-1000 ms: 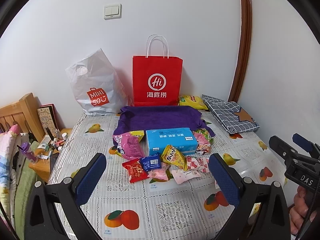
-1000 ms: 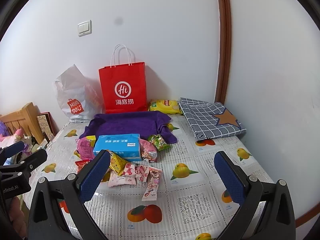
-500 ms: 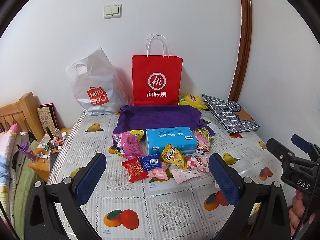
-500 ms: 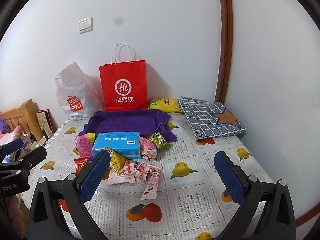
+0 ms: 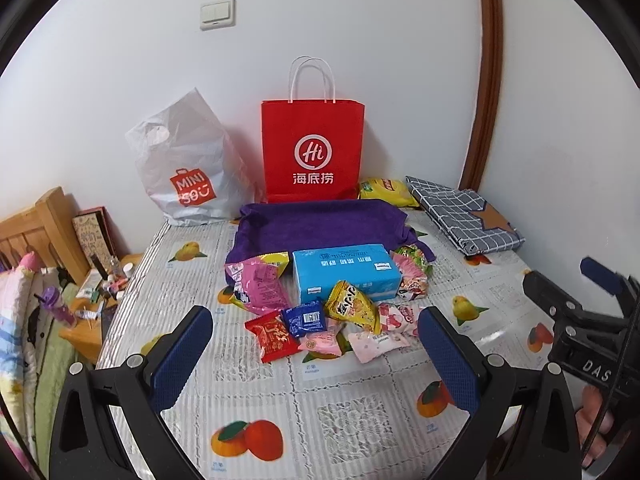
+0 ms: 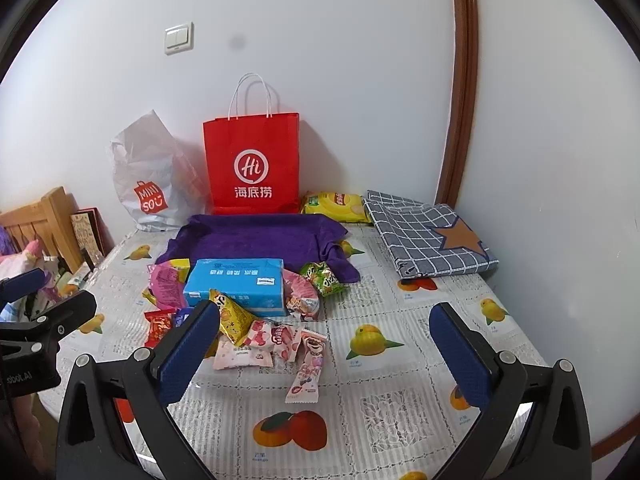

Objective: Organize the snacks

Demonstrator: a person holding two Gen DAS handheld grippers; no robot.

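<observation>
Several small snack packets [image 5: 320,320] lie in a loose pile mid-table, in front of a blue tissue box [image 5: 346,274], also in the right wrist view [image 6: 236,286]. A purple cloth-lined tray [image 5: 324,228] sits behind the box. A red paper bag [image 5: 313,150] stands against the wall. My left gripper [image 5: 316,354] is open and empty, hovering short of the pile. My right gripper [image 6: 324,352] is open and empty, above the pink packets [image 6: 276,340]. Each gripper shows at the edge of the other's view.
A white Miniso plastic bag [image 5: 188,168] leans left of the red bag. A yellow chip bag [image 5: 386,191] and a folded grey checked cloth [image 5: 464,216] lie back right. A wooden headboard and a cluttered side table [image 5: 100,280] stand left of the table [image 5: 340,420].
Both grippers have drifted slightly forward and down toward the snack pile. Nothing on the table has moved.
</observation>
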